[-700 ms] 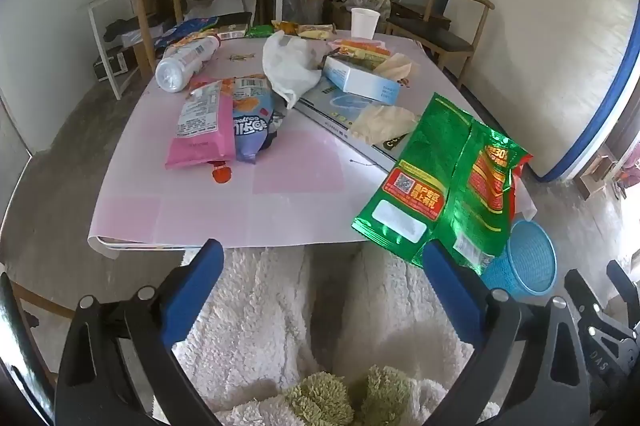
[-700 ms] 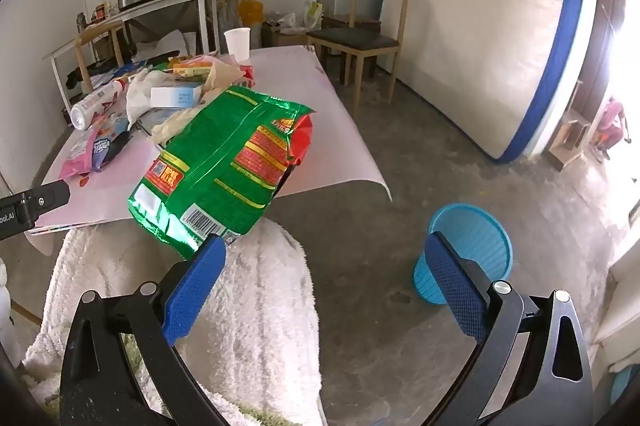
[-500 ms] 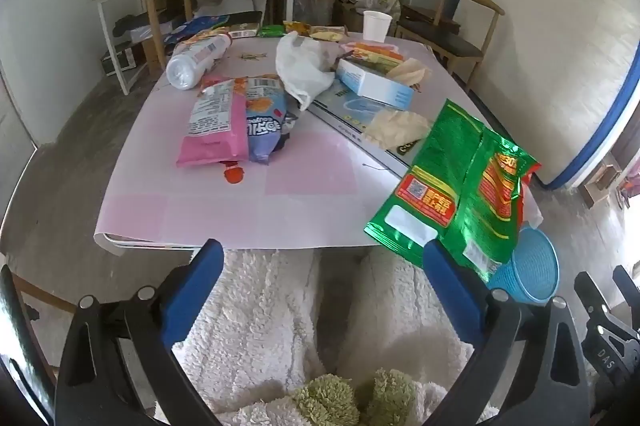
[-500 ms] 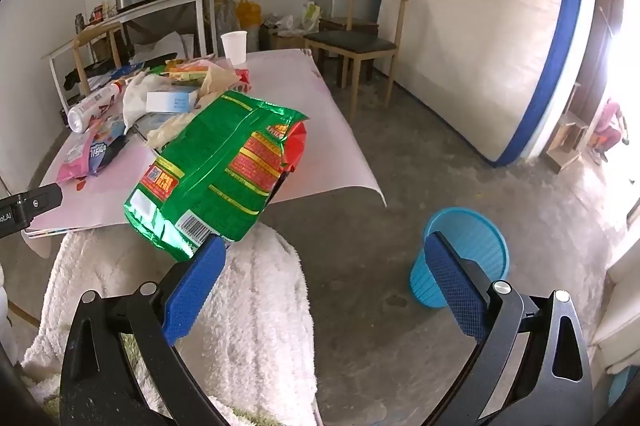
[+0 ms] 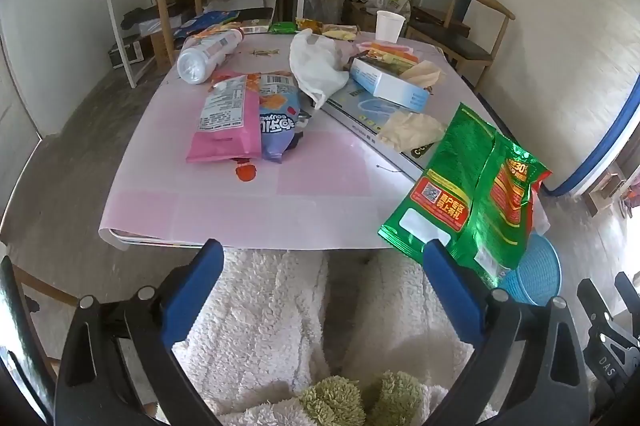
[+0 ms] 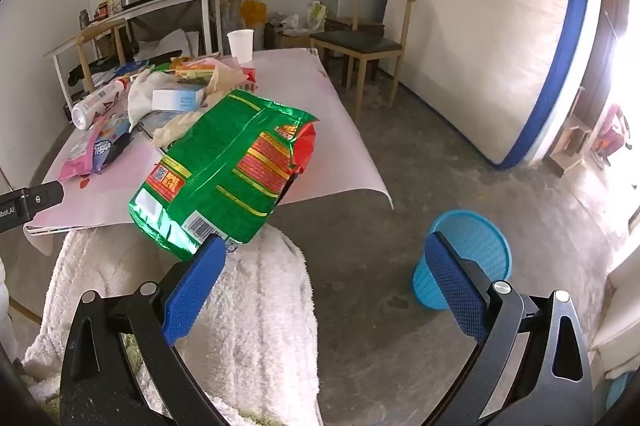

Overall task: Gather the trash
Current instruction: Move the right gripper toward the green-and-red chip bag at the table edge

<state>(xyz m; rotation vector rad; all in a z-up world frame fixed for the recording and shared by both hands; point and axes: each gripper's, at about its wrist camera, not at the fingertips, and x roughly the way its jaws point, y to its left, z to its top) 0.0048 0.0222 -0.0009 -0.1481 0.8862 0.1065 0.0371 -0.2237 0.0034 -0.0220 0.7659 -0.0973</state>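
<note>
Little shifts over the last moment: the green snack bag (image 6: 224,178) keeps its place off the near corner of the bench (image 5: 240,210), above the seated person's white fleecy trousers (image 6: 240,306), and both views only drift a touch. The bag's barcoded bottom edge sits at the tip of the right gripper's (image 6: 324,290) left finger. That gripper's blue pads stand as wide apart as they go, with nothing between them, so it does not clamp the bag. What holds the bag up cannot be made out. The blue wastebasket (image 6: 464,258) waits on the concrete floor to the right, well apart from the bag, so this piece of trash is judged not yet binned.

The left gripper (image 5: 324,290) is likewise spread wide and empty, angled down over the person's lap. On the bench beyond lie more wrappers, among them a pink packet (image 5: 228,122), a plastic bottle (image 5: 208,54) and a white carrier bag (image 5: 316,66), all untouched.
</note>
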